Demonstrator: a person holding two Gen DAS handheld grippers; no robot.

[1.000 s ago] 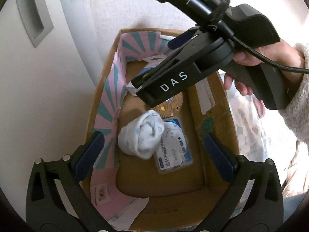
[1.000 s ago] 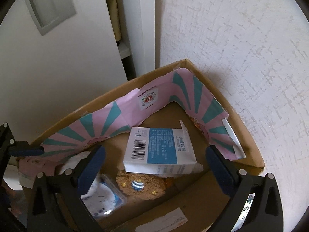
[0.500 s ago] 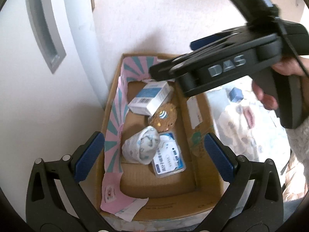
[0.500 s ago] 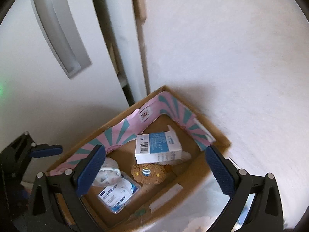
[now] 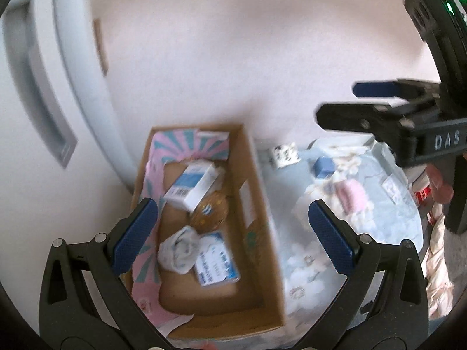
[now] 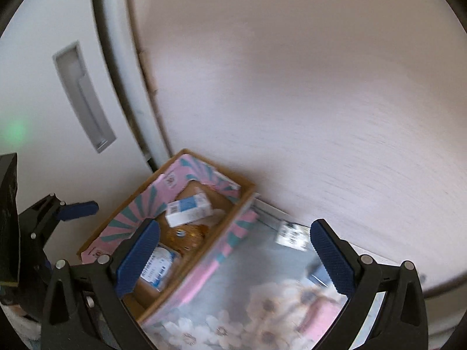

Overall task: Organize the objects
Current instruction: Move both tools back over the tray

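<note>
A cardboard box (image 5: 262,227) with a pink and teal liner stands against the wall; it also shows in the right wrist view (image 6: 221,230). Inside lie a white and blue carton (image 5: 191,186), a brown round pouch (image 5: 210,213), a rolled white cloth (image 5: 179,250) and a blue and white packet (image 5: 217,264). The carton (image 6: 188,210) and pouch (image 6: 186,234) show in the right wrist view too. My left gripper (image 5: 230,239) is open and empty, high above the box. My right gripper (image 6: 233,259) is open and empty, above the box's right edge; it shows from the side in the left wrist view (image 5: 379,105).
The box sits on a floral cloth surface (image 5: 364,218). On it lie a small blue block (image 5: 324,167), a pink item (image 5: 351,194) and a black and white patterned tag (image 5: 284,153) by the wall. A white cabinet door with a recessed handle (image 6: 84,96) stands left.
Both grippers have risen and pulled back from the box, which now looks smaller. The right gripper has moved to the right, off the box. More of the floral surface shows.
</note>
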